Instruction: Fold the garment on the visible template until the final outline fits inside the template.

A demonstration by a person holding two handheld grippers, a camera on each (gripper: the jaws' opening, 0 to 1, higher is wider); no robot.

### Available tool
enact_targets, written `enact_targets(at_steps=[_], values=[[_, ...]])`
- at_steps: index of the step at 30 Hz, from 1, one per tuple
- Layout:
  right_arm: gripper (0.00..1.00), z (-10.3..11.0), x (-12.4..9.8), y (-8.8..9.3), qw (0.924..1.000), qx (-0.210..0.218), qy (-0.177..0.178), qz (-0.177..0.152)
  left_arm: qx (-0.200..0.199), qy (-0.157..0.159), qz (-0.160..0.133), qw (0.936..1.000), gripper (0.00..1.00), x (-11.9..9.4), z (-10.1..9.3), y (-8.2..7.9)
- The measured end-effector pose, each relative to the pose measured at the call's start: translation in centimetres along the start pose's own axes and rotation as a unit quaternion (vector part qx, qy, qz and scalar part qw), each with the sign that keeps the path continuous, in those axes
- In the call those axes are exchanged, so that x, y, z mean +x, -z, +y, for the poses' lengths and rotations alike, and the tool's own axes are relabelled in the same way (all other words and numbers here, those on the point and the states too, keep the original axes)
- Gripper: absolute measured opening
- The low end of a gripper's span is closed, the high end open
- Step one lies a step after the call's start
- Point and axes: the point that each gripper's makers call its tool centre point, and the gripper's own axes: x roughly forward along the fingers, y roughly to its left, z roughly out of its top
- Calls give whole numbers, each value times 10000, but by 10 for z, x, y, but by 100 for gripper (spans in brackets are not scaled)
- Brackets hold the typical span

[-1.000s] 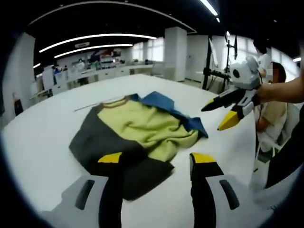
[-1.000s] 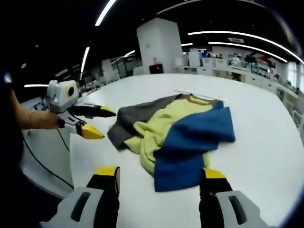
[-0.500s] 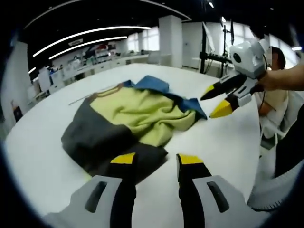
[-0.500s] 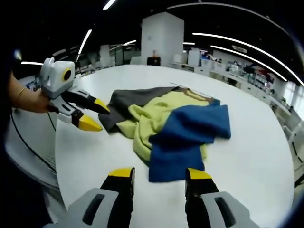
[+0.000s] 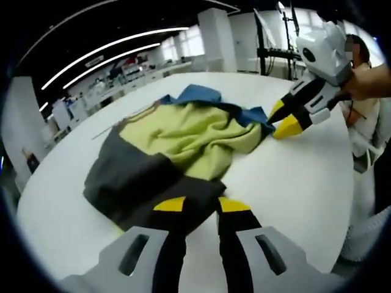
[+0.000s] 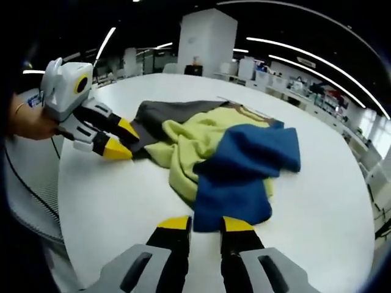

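The garment (image 5: pixel 183 137) lies crumpled on the white table (image 5: pixel 293 183), with a dark grey part nearest, a yellow-green middle and a blue part behind. My left gripper (image 5: pixel 201 204) straddles the grey corner, its jaws narrowed but still apart. From the right gripper view the same garment (image 6: pixel 214 152) has its blue part nearest. My right gripper (image 6: pixel 206 223) straddles the blue hem with a small gap left. The right gripper (image 5: pixel 283 119) also shows at the blue edge, and the left gripper (image 6: pixel 121 139) at the grey edge. A thin marked line (image 5: pixel 107 131) runs on the table by the collar.
A hand (image 5: pixel 369 82) holds the right gripper, and another hand (image 6: pixel 27 122) holds the left one. The table edge (image 6: pixel 61 201) curves close on the near side. Bare tabletop (image 6: pixel 317 201) lies beside the garment. Desks and pillars stand far behind.
Both grippers have moved in onto the garment's edges, left at the grey corner, right at the blue hem. Both pairs of jaws have narrowed steadily.
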Motion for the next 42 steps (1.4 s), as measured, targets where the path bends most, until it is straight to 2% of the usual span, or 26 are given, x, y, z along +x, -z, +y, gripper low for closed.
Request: enact_targets(at_steps=[3,5,10,16,21,24,26,31,36,39,42], values=[[10,-1,1,1,10000,27,48,11,-8,-58,16,10000,7,-2,4,1],[4,-3,1,1,9999,-37,90,29,-149,-26,-7,9999,1,-4,5,-1],[0,-6,-3,-2,9998,-21,172,-83,-337,-33,-62,9994,0,-11,8,-5],[0,-7,-17,-14,9997,-5,87,-247,-483,-54,-273,9984,0,-27,15,-21],[0,-8,-26,-22,9996,75,-36,-283,-749,-38,-417,9963,0,-37,23,-28],[0,-5,-35,-35,9990,69,-211,-376,-1008,-67,-519,9935,0,-44,32,-33],[0,-2,-39,-37,9987,120,-399,-282,-1157,-102,-548,9917,0,-48,38,-36],[0,-4,-50,-53,9972,298,-534,-440,-1555,-241,-791,9844,0,-59,57,-48],[0,-14,-62,-74,9962,314,-523,-620,-1660,-495,-962,9802,0,-73,79,-57],[0,-24,-72,-93,9920,642,-607,-897,-1857,-674,-1108,9740,0,-83,96,-61],[0,-34,-79,-101,9893,851,-637,-998,-1996,-849,-1252,9681,0,-92,114,-65]])
